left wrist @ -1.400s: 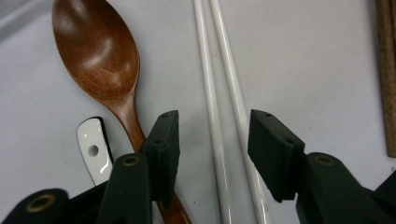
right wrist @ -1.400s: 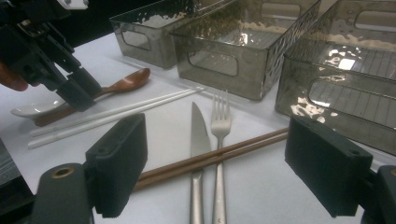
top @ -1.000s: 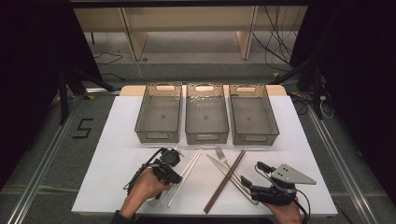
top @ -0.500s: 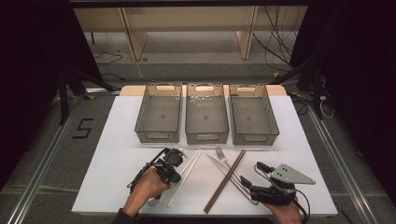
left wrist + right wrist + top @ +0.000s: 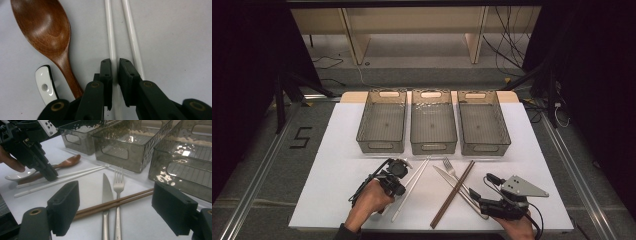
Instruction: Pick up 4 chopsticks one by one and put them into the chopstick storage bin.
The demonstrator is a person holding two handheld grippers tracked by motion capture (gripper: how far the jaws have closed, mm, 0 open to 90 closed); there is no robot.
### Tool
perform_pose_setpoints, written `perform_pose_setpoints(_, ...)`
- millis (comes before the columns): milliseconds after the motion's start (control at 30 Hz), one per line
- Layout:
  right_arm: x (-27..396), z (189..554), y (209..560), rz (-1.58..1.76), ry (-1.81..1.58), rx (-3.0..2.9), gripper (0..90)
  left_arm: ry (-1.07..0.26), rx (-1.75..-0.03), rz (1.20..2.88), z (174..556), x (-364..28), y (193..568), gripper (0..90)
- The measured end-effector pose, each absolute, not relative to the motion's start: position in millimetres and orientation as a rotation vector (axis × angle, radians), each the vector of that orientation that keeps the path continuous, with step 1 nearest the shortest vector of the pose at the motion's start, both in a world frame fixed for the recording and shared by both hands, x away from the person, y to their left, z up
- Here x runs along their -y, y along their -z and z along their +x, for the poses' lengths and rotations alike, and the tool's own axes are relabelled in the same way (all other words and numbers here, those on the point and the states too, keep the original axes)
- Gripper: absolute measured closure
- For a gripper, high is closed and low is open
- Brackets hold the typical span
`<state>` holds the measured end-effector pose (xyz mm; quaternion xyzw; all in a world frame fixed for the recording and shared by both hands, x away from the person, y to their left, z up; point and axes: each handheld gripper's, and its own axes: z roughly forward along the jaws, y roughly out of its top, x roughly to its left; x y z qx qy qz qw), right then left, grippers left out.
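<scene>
Your left gripper (image 5: pixel 115 67) has just been closing, and now its jaws pinch one white chopstick (image 5: pixel 110 37) between the pads, low on the white table (image 5: pixel 342 140). The second white chopstick (image 5: pixel 131 35) runs just beside your right-hand jaw, outside the grip, close enough that it nearly brushes the pad. On the other side of the jaws lies a wooden spoon (image 5: pixel 47 35), bowl up, its handle slanting in under the gripper body, and the end of a white ceramic spoon (image 5: pixel 45 85) peeks out next to that handle. Those two spoons crowd that flank; the held chopstick itself lies flat on the table.

In the high view your left hand (image 5: pixel 369 197) sits behind the left gripper (image 5: pixel 394 175), with the white chopsticks (image 5: pixel 412 185) slanting away from it toward the bins.

Your right gripper (image 5: pixel 115 207) hovers with its jaws spread wide, nothing between the pads. Straight ahead of it, a pair of brown chopsticks (image 5: pixel 112 203) crosses over a steel knife (image 5: pixel 107 192) and a fork (image 5: pixel 118 187), which lie side by side. Beyond them stand three smoky plastic bins (image 5: pixel 433 120) in a row, well apart from both grippers. From the right gripper view, your left gripper (image 5: pixel 47 173) shows farther off, down on the white chopstick (image 5: pixel 72 173), with the wooden spoon (image 5: pixel 66 162) just behind it.
</scene>
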<state>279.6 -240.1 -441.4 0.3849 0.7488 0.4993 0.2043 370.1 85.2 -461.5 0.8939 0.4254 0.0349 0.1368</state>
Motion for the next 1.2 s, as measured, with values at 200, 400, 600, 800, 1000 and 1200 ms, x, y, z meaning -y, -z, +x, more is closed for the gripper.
perform_pose_setpoints(200,240,280,441,1.073,-1.394,-2.089,23.2,-0.104,-1.223,2.590,370,-85,461,82.1)
perform_pose_setpoints(400,240,280,441,1.071,-1.393,-2.089,23.4,-0.096,-1.220,2.590,371,-86,461,83.8)
perform_pose_setpoints(600,241,280,441,1.072,-1.392,-2.089,23.5,-0.093,-1.214,2.578,371,-86,461,83.9)
perform_pose_setpoints(800,241,280,441,1.078,-1.396,-2.083,23.6,-0.104,-1.200,2.561,370,-87,455,84.0)
perform_pose_setpoints(1000,241,280,441,1.079,-1.395,-2.083,23.6,-0.111,-1.177,2.531,368,-91,448,84.0)
perform_pose_setpoints(1200,242,280,441,1.081,-1.397,-2.080,23.6,-0.100,-1.124,2.524,364,-91,441,84.1)
